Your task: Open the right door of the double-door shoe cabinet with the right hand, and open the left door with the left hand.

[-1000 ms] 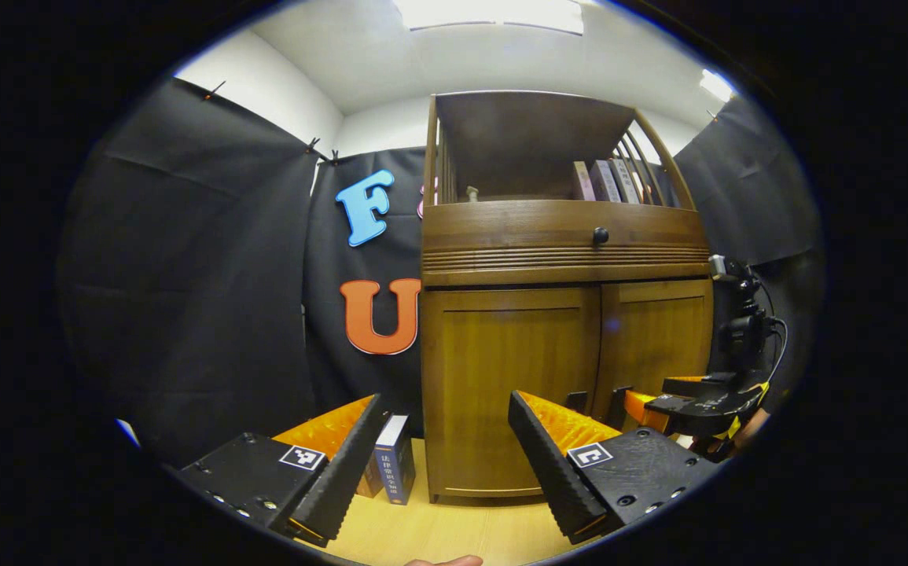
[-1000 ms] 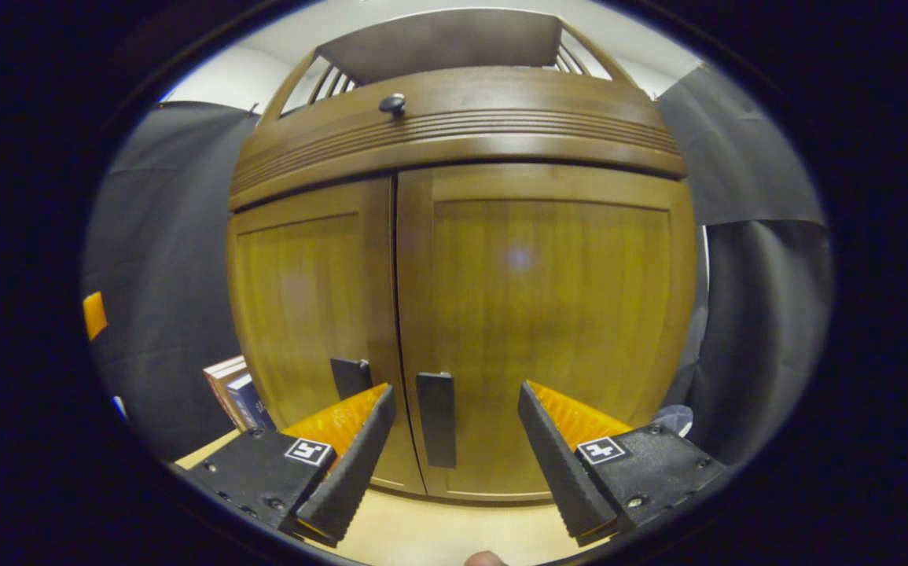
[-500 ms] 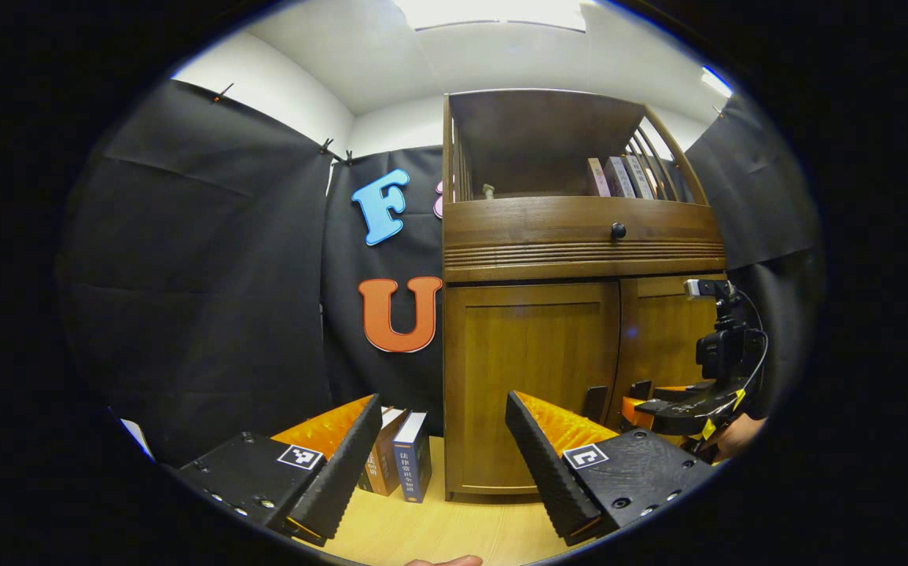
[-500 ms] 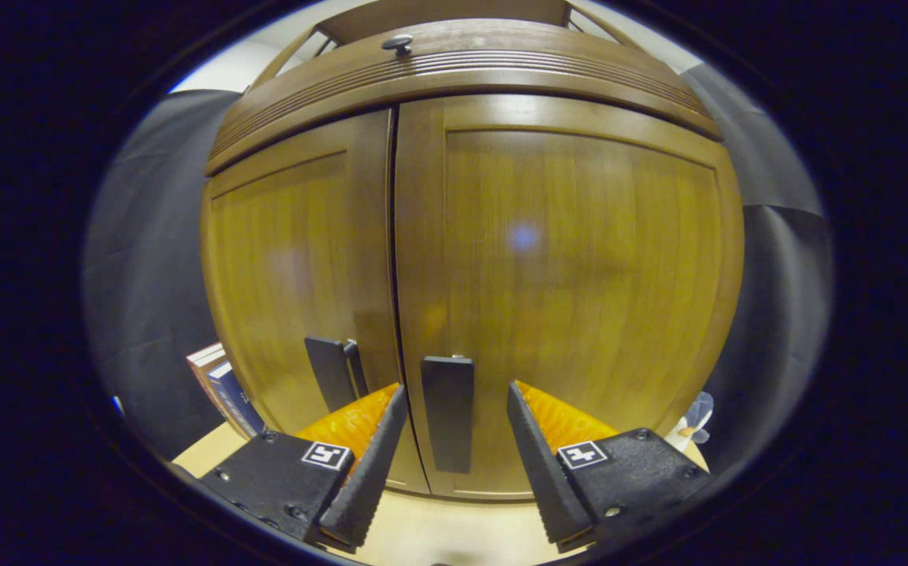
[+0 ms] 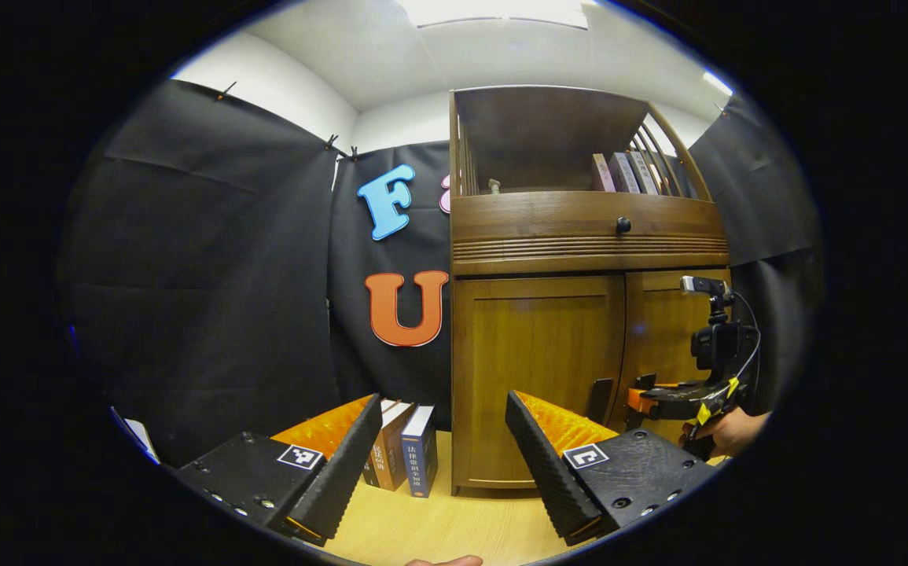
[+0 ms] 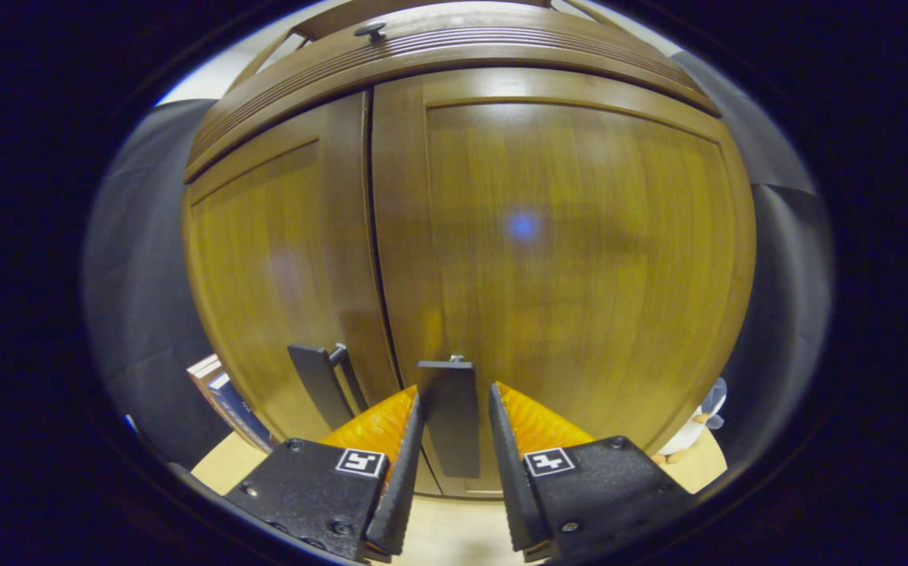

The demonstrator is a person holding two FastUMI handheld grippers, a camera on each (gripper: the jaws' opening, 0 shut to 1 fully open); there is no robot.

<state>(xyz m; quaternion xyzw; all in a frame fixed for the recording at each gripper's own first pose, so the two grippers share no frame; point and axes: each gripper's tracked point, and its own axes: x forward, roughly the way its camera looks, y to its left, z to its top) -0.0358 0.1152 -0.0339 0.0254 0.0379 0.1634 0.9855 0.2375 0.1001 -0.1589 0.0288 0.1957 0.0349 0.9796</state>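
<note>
Wooden shoe cabinet (image 5: pixel 579 314) standing on the pale surface (image 5: pixel 438 534), both doors shut, right door (image 6: pixel 571 259), left door (image 6: pixel 273 267), left gripper (image 5: pixel 442 440) jaws wide apart well short of the cabinet, right gripper (image 6: pixel 454 440) jaws closely flanking the right door handle (image 6: pixel 450 417), contact unclear.

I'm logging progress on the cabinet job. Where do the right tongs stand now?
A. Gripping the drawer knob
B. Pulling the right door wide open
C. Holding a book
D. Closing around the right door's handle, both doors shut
D: in the right gripper view the right tongs flank the right door's handle closely, and both doors look shut.
</note>
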